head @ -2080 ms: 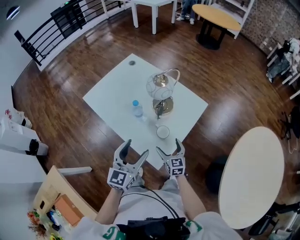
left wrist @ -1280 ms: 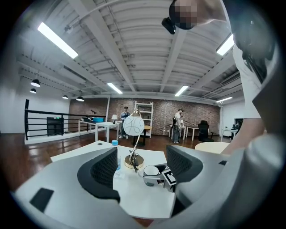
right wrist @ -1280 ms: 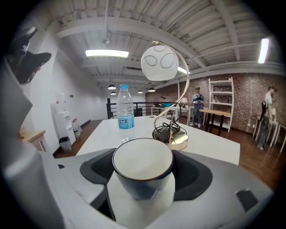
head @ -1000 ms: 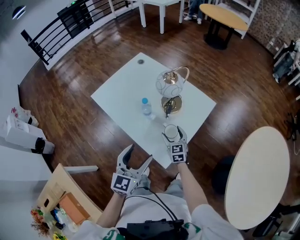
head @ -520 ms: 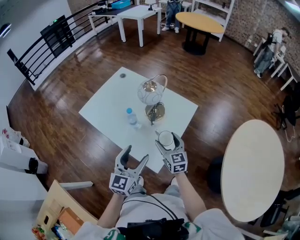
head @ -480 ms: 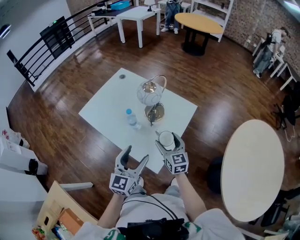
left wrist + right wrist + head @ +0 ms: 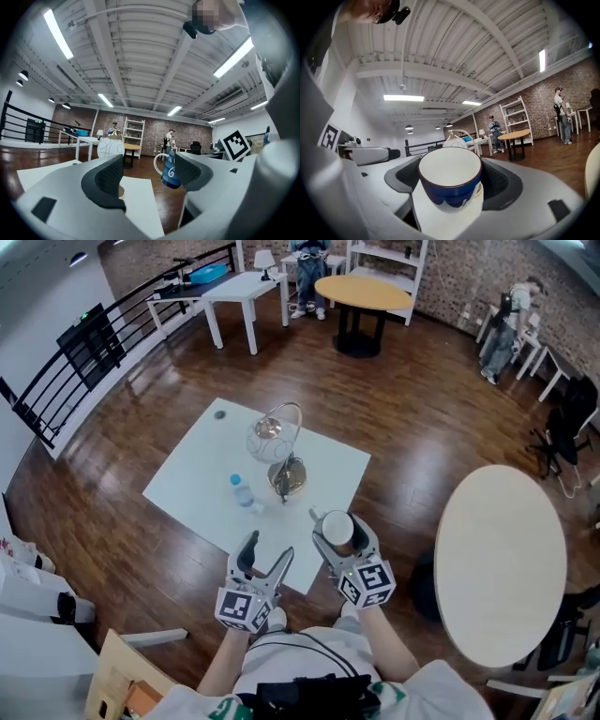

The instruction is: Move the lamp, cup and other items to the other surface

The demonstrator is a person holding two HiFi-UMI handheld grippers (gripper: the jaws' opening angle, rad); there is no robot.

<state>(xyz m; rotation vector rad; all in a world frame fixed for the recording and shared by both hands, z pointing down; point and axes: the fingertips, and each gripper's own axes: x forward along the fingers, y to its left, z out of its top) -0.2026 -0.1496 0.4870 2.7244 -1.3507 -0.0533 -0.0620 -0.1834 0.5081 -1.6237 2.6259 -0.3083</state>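
My right gripper [image 7: 338, 527] is shut on a blue cup [image 7: 337, 531] with a white inside and holds it upright in the air, off the near corner of the white square table [image 7: 202, 479]. In the right gripper view the cup [image 7: 450, 183] fills the space between both pads. A lamp [image 7: 271, 441] with a white globe and a brass base stands mid-table, with a small water bottle [image 7: 242, 492] to its left. My left gripper [image 7: 266, 550] hovers open and empty at the table's near edge. Its own view shows the lamp [image 7: 110, 148] and the held cup [image 7: 170, 171] beyond its jaws.
A round cream table [image 7: 502, 563] stands to the right. A small dark disc [image 7: 219, 414] lies at the white table's far corner. Further back are a wooden round table [image 7: 363, 293], a white table [image 7: 239, 289] and a black railing [image 7: 84, 348]. Dark wooden floor surrounds the tables.
The right gripper closed around the cup on the table and has lifted it up and toward me. The left gripper has shifted slightly and stays open.
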